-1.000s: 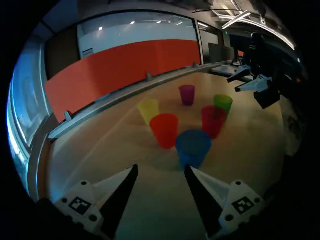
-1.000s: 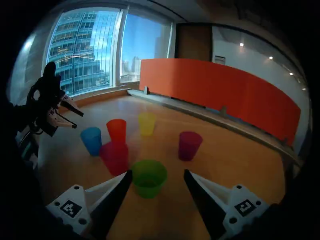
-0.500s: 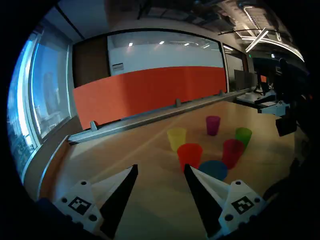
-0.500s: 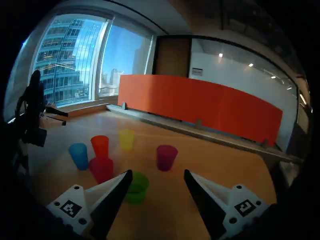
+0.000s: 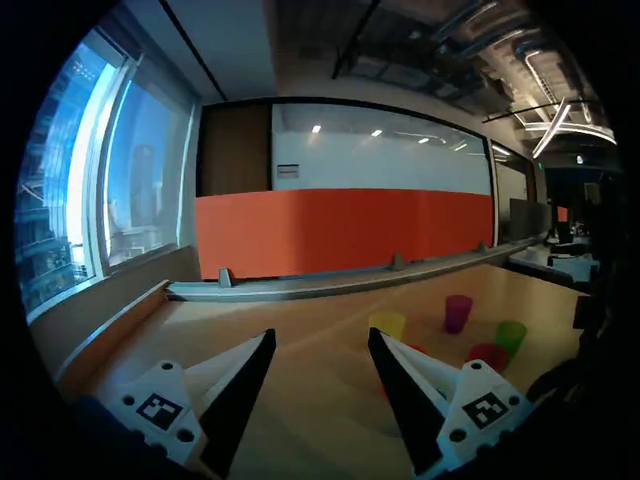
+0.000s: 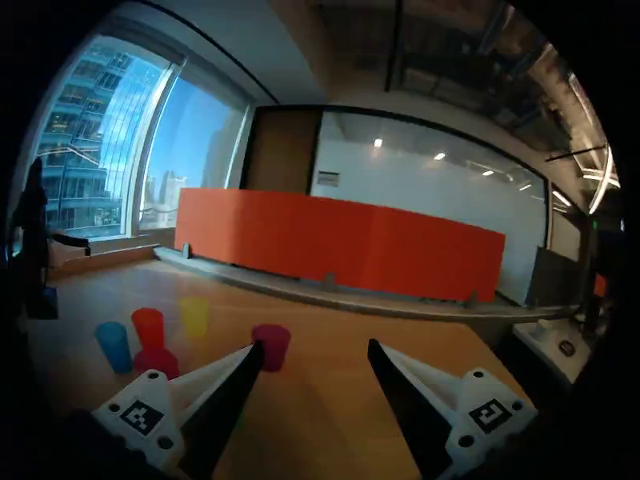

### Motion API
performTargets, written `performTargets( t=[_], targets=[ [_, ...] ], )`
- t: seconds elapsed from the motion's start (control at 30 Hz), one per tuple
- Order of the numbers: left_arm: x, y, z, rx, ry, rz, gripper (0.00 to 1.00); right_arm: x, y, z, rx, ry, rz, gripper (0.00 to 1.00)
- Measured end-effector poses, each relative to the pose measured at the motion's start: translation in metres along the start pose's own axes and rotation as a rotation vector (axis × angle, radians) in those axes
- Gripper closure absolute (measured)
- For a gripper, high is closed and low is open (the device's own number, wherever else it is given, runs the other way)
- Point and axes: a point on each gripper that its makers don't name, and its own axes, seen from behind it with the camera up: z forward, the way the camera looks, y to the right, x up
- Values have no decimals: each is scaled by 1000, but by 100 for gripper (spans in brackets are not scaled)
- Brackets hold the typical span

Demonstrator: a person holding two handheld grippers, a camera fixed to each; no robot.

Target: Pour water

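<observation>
left hand-held gripper [image 5: 321, 334] spread, empty | right hand-held gripper [image 6: 314, 346] spread, empty | both bear square code tags [image 5: 157, 410]

right gripper view: cups [image 6: 147, 326] are grouped on the counter [image 6: 320, 392], left of centre | a panel [image 6: 344, 248] is set behind them along the far edge | a window [image 6: 80, 176] is placed left of it, on the adjoining wall
</observation>
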Motion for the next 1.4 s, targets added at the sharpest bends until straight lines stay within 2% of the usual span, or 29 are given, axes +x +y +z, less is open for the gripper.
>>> performTargets(
  t=[0.17,0.3,0.6,0.87,1.17,1.4],
  targets=[
    [3,1,2,36,41,-62,15,10,18,-2,-87,52,16,0],
    [1,4,3,42,46,-78,15,13,27,-4,-127,75,31,0],
    [4,7,4,59,66,-82,15,13,24,-3,-132,87,68,0],
    [0,2,4,93,70,-104,15,16,21,4,-149,96,66,0],
    [-7,2,6,132,84,-47,15,17,15,10,-140,118,78,0],
    [-19,5,7,141,104,-54,15,6,15,12,-136,112,117,0]
  ],
)
